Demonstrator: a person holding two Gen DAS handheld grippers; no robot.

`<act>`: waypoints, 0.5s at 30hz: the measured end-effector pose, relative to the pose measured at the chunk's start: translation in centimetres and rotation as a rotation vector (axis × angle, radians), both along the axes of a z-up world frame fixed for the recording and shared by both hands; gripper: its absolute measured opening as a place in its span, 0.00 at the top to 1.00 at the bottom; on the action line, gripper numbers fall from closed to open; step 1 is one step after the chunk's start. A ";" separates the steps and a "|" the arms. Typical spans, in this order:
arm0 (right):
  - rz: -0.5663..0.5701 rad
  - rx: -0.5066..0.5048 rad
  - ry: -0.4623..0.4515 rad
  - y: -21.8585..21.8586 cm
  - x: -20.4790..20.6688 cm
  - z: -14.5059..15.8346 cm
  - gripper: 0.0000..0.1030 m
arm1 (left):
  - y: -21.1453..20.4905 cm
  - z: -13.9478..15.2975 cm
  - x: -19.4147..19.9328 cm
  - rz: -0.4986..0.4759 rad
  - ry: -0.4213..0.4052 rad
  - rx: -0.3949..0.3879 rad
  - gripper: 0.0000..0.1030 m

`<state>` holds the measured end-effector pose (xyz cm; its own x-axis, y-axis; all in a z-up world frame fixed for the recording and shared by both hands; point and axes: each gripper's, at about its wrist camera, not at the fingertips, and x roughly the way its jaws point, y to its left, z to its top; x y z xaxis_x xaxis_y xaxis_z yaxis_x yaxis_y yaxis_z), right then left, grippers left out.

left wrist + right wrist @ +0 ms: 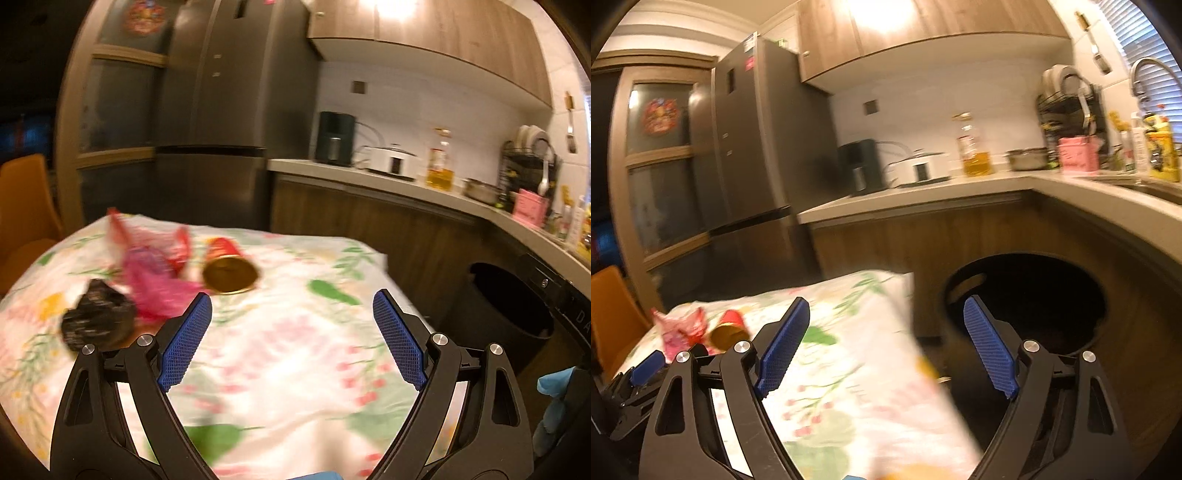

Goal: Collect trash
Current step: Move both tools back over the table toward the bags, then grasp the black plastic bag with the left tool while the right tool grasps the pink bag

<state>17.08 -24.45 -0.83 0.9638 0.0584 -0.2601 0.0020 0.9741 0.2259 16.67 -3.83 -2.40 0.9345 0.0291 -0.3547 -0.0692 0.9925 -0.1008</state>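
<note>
Left wrist view: the left gripper (291, 314), jaws wide and empty, is nearer the red cup (229, 267), seemingly lying mouth-first, ahead-left.

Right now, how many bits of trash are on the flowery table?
3: a black crumpled bag at the left edge, a pink-red wrapper beside it, and a red can tipped over. More may be hidden.

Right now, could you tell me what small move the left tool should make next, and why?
Probably swing the left tool left toward the black wad. It is open and empty, and the wad is the nearest trash on the table, with the bin waiting to the right.
</note>
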 end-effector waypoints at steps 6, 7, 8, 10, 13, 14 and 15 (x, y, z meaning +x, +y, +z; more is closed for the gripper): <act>0.124 -0.010 0.013 5.3 1.1 -0.5 0.19 | 4.9 -0.4 -1.1 0.118 0.002 0.010 0.15; 0.143 -0.012 0.016 6.2 1.3 -0.5 0.19 | 5.7 -0.5 -1.3 0.137 0.003 0.007 0.15; 0.162 -0.014 0.018 6.8 1.5 -0.6 0.19 | 6.3 -0.6 -1.4 0.152 0.006 0.006 0.15; 0.199 -0.014 0.021 8.2 1.7 -0.7 0.19 | 8.0 -0.8 -1.6 0.192 0.013 -0.001 0.15; 0.251 -0.019 0.025 10.5 2.1 -0.9 0.19 | 10.0 -1.1 -1.9 0.238 0.022 -0.004 0.15; 0.270 -0.021 0.025 11.4 2.3 -1.0 0.19 | 10.6 -1.2 -1.9 0.252 0.026 -0.006 0.15; 0.287 -0.023 0.026 12.2 2.4 -1.0 0.19 | 11.3 -1.3 -1.9 0.269 0.028 -0.007 0.15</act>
<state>19.47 -12.29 -1.87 0.9016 0.3215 -0.2894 -0.2688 0.9406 0.2074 14.75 7.48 -3.66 0.8835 0.2723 -0.3812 -0.3330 0.9374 -0.1022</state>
